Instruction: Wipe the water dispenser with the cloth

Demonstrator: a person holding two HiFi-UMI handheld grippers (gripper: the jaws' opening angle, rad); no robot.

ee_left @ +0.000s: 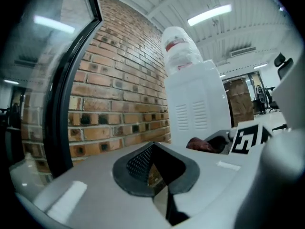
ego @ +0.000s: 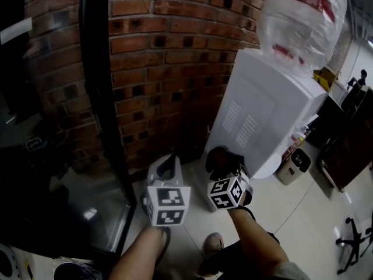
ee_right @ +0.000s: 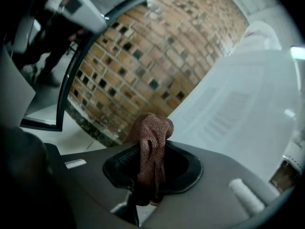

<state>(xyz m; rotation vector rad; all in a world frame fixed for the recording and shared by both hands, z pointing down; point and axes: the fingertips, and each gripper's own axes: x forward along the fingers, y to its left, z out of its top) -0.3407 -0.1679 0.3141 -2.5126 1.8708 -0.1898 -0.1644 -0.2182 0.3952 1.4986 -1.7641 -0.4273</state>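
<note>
Right tool held brown cloth near water dispenser; left tool was shut, empty. Best approach: press cloth flat on panel, wipe w/ overlapping strokes.

Brown cloth, fine woven texture. White water dispenser at right; clear bottle with red label. Red-brown brick wall far, dark mortar. Black-and-white squares on marker cube. Pale tiled floor near.
</note>
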